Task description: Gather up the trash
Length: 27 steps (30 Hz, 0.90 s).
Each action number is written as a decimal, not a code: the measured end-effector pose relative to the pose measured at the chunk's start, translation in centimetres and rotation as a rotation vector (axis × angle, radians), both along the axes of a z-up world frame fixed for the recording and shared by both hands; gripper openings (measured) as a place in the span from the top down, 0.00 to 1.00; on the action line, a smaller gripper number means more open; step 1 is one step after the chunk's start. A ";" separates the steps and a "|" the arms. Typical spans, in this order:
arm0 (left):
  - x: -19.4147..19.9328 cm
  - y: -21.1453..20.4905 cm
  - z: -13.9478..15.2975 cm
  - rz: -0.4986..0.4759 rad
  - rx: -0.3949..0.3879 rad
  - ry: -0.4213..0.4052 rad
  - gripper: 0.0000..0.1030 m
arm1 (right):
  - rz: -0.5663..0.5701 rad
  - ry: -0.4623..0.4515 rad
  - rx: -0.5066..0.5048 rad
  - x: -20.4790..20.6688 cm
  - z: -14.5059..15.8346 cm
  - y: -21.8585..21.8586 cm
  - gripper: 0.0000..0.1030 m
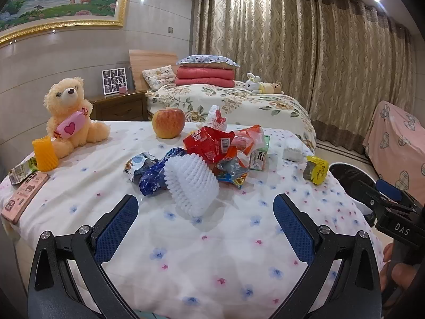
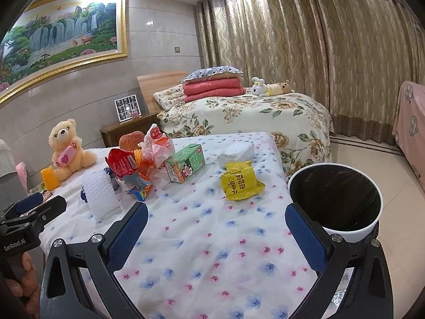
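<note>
Wrappers (image 1: 220, 143) piled between apple (image 1: 168, 122) and bin (image 2: 335, 197); both claws gape empty.

Crumpled wrappers (image 1: 220, 143), a white foam fruit net (image 1: 192, 186) lying on its side, a green drink carton (image 2: 186, 166) and a yellow packet (image 2: 240, 183) litter my flowered bedspread (image 2: 212, 239), with the black-lined white bin (image 2: 334, 199) standing just beside its edge.
</note>
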<state>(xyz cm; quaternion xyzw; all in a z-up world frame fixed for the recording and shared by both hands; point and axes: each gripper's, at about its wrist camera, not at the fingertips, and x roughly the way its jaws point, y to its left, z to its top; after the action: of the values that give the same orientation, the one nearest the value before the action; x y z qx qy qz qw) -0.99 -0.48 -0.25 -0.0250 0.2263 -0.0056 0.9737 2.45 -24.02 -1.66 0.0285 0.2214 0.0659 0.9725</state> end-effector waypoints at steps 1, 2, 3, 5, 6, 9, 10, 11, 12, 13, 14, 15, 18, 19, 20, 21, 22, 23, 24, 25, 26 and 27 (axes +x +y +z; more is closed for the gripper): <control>0.0 0.0 0.0 0.000 0.000 0.001 0.00 | 0.001 0.000 0.000 0.0 0.0 0.0 0.00; 0.0 0.0 0.0 0.000 0.000 0.001 0.00 | 0.002 0.000 0.001 0.0 0.0 0.1 0.00; 0.0 0.0 0.0 0.000 0.000 0.001 0.00 | 0.002 0.000 0.001 0.0 0.0 0.0 0.00; 0.0 0.0 0.0 0.000 -0.001 0.002 0.00 | 0.003 0.000 0.002 0.0 0.0 0.1 0.00; 0.0 0.0 0.0 0.000 -0.001 0.002 0.00 | 0.003 0.000 0.003 0.0 0.0 0.0 0.00; 0.0 0.0 0.0 -0.001 -0.001 0.002 0.00 | 0.005 0.003 0.006 0.0 -0.1 0.1 0.00; 0.0 0.0 0.0 0.000 -0.001 0.002 0.00 | 0.005 0.004 0.007 0.0 -0.1 0.1 0.00; 0.0 0.0 0.0 0.000 -0.001 0.003 0.00 | 0.004 0.003 0.005 0.0 -0.1 0.1 0.00; 0.0 0.0 0.0 -0.001 -0.002 0.003 0.00 | 0.004 0.004 0.007 0.0 -0.2 0.2 0.00; 0.0 0.0 0.0 -0.001 -0.002 0.002 0.00 | 0.005 0.004 0.008 0.0 -0.2 0.2 0.00; 0.0 0.0 0.0 0.000 -0.001 0.002 0.00 | 0.006 0.005 0.009 0.0 -0.2 0.2 0.00; 0.0 0.0 0.0 -0.001 -0.002 0.003 0.00 | 0.005 0.004 0.009 0.0 -0.2 0.1 0.00; 0.1 -0.1 -0.2 -0.005 -0.003 0.007 0.00 | 0.006 0.007 0.015 0.0 -0.3 0.2 0.00; 0.1 -0.1 -0.3 -0.007 -0.003 0.010 0.00 | 0.007 0.010 0.017 0.1 -0.4 0.1 0.00; 0.2 -0.1 -0.3 -0.008 -0.003 0.013 0.00 | 0.007 0.013 0.020 0.1 -0.4 -0.1 0.00; 0.3 -0.1 -0.4 -0.010 -0.005 0.018 0.00 | 0.008 0.016 0.022 0.2 -0.4 -0.1 0.00; 0.4 -0.1 -0.6 -0.011 -0.006 0.025 0.00 | 0.008 0.020 0.024 0.2 -0.5 -0.1 0.00; 0.5 -0.1 -0.7 -0.012 -0.009 0.031 0.00 | 0.009 0.025 0.025 0.3 -0.5 -0.2 0.00; 0.6 0.0 -0.7 -0.014 -0.013 0.036 0.00 | 0.010 0.033 0.026 0.5 -0.6 -0.2 0.00; 0.7 0.2 -0.8 -0.014 -0.018 0.041 0.00 | 0.016 0.044 0.030 0.6 -0.7 -0.2 0.00; 0.8 0.3 -0.8 -0.012 -0.020 0.047 0.00 | 0.018 0.052 0.034 0.8 -0.7 -0.2 0.00; 0.9 0.3 -0.9 -0.010 -0.021 0.052 0.00 | 0.017 0.059 0.037 0.9 -0.8 -0.4 0.00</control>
<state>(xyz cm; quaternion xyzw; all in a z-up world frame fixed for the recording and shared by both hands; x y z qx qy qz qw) -0.07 -0.13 -1.14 -0.0341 0.2517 -0.0122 0.9671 3.37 -24.40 -2.43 0.0463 0.2489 0.0775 0.9643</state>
